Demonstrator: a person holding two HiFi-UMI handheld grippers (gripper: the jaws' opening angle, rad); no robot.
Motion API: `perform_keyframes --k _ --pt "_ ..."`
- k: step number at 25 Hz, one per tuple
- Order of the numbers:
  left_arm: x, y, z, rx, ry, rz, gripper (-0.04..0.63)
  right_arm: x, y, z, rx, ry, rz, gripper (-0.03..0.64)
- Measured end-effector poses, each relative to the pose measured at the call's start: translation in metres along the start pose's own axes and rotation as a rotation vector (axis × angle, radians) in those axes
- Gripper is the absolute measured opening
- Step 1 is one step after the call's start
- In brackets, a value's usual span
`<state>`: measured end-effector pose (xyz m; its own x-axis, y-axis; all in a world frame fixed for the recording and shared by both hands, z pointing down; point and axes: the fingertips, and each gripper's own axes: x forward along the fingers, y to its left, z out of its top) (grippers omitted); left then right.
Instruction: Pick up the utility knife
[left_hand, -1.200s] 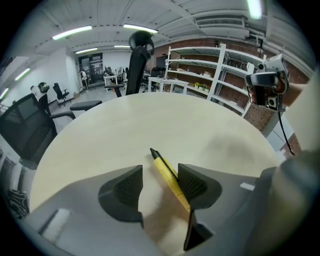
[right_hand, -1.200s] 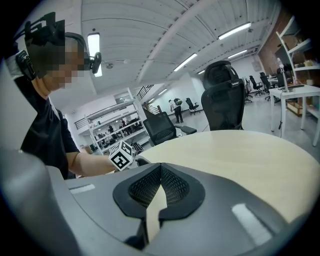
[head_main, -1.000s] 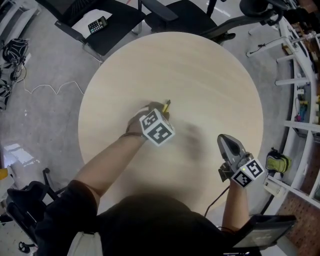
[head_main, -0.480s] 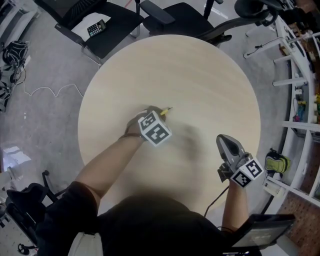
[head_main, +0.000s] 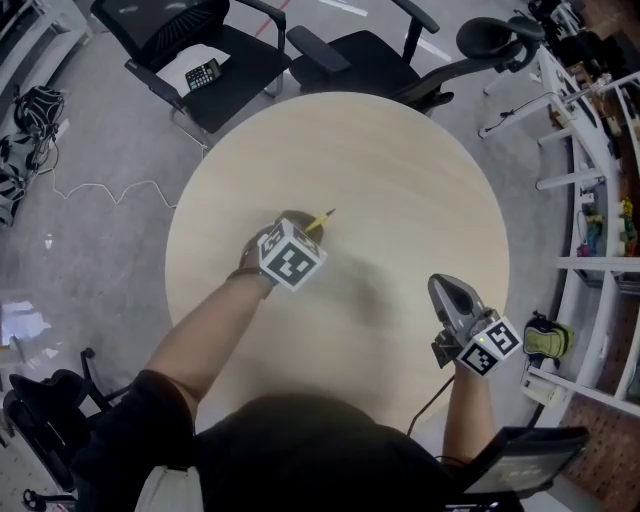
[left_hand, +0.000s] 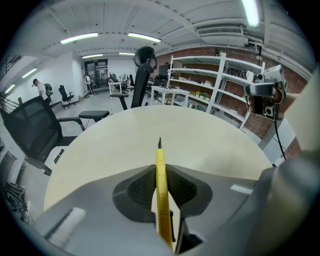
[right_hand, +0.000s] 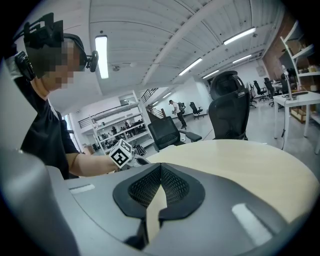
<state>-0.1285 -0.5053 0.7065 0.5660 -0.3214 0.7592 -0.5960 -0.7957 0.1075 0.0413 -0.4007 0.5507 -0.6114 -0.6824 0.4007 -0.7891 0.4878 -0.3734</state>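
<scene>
The yellow utility knife (left_hand: 159, 155) is clamped between the dark pads of my left gripper (left_hand: 160, 172), and its dark tip pokes out beyond the fingertips. In the head view my left gripper (head_main: 303, 226) hangs over the left-middle of the round table (head_main: 400, 170), with the knife's tip (head_main: 322, 217) clear of the wood. My right gripper (head_main: 443, 288) hovers near the table's right front edge. Its jaws (right_hand: 160, 170) are shut with nothing between them.
Two black office chairs (head_main: 200, 40) (head_main: 370, 50) stand behind the table, and a calculator (head_main: 203, 73) lies on the left one's seat. White shelving (head_main: 600, 200) runs along the right. A cable (head_main: 100, 185) trails over the grey floor at left.
My left gripper has risen from the tabletop with the knife in it and drifted a little left. The right gripper has risen slightly.
</scene>
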Motion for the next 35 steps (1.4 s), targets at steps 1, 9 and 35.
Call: perform_keyframes --k 1,9,35 --pt "-0.008 0.001 0.003 -0.008 -0.015 0.006 0.057 -0.002 0.004 0.002 -0.004 -0.001 0.003 0.014" --pt "-0.084 0.005 0.019 -0.07 -0.136 0.058 0.057 -0.014 0.039 0.021 -0.032 -0.03 0.041 0.014" --pt "-0.302 -0.155 -0.009 -0.292 -0.326 0.425 0.057 -0.168 0.114 0.023 -0.137 -0.062 0.326 0.014"
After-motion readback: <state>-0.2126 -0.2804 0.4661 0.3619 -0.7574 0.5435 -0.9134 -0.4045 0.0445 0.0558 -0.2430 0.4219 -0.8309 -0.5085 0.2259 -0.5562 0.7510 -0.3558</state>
